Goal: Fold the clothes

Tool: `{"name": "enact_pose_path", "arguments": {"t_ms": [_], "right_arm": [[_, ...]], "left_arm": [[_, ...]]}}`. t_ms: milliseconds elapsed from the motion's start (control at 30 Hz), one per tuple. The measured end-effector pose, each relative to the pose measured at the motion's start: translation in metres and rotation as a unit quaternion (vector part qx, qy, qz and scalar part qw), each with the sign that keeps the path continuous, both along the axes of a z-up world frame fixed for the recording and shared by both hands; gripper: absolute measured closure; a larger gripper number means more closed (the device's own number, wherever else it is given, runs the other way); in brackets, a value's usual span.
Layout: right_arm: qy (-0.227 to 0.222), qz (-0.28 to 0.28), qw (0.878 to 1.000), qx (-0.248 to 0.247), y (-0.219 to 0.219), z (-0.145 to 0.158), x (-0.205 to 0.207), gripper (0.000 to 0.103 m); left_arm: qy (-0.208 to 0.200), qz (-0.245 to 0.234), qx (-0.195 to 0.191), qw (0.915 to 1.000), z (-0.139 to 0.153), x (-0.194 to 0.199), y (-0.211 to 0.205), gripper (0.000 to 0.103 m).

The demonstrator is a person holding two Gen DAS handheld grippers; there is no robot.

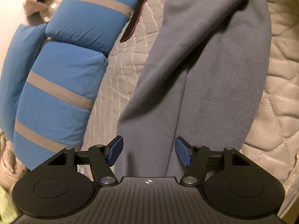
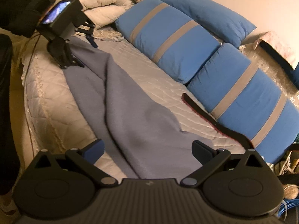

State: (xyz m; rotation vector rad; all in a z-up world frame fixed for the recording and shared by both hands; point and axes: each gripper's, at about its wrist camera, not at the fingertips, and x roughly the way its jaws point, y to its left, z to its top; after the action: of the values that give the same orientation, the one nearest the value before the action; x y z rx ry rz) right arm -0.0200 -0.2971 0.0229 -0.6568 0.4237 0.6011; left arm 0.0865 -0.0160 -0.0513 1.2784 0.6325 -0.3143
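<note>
A long grey fleece garment (image 1: pixel 201 71) lies stretched along the quilted bed, with a fold and a seam down its length. My left gripper (image 1: pixel 149 151) hovers over one end with its blue pads (image 1: pixel 115 150) apart; the cloth lies between them and they do not press on it. In the right wrist view the same garment (image 2: pixel 130 108) runs from my right gripper (image 2: pixel 147 151) up to the left gripper (image 2: pixel 85 51) at the far end. The right gripper is open wide just above the near end, with cloth under the gap between its fingers.
Blue pillows with grey stripes (image 2: pixel 186 43) line the bed's far side (image 1: pixel 56 93). A black strap with a red edge (image 2: pixel 214 119) lies beside them. The cream quilted bedspread (image 2: pixel 52 97) shows on both sides of the garment. Crumpled blankets (image 2: pixel 104 3) pile at the head; a person's dark sleeve (image 2: pixel 20 5) holds the left gripper.
</note>
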Motion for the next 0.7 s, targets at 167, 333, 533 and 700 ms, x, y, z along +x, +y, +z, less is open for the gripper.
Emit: {"name": "enact_pose_path", "arguments": {"t_ms": [167, 333, 533, 700], "right_arm": [[0.008, -0.009, 1.0, -0.001, 0.004, -0.007, 0.0, 0.0], [0.0, -0.015, 1.0, -0.014, 0.01, -0.011, 0.0, 0.0], [-0.022, -0.001, 0.999, -0.047, 0.018, -0.017, -0.003, 0.0], [-0.078, 0.023, 0.992, -0.098, 0.032, -0.026, -0.007, 0.0]], "left_arm": [[0.012, -0.008, 0.023, 0.9996, -0.008, 0.002, -0.01, 0.089], [-0.002, -0.023, 0.002, 0.9997, -0.003, -0.011, -0.011, 0.1], [-0.041, -0.039, -0.047, 0.9973, 0.028, -0.033, 0.008, 0.101], [-0.074, -0.047, -0.08, 0.9929, 0.045, -0.05, 0.022, 0.101]]}}
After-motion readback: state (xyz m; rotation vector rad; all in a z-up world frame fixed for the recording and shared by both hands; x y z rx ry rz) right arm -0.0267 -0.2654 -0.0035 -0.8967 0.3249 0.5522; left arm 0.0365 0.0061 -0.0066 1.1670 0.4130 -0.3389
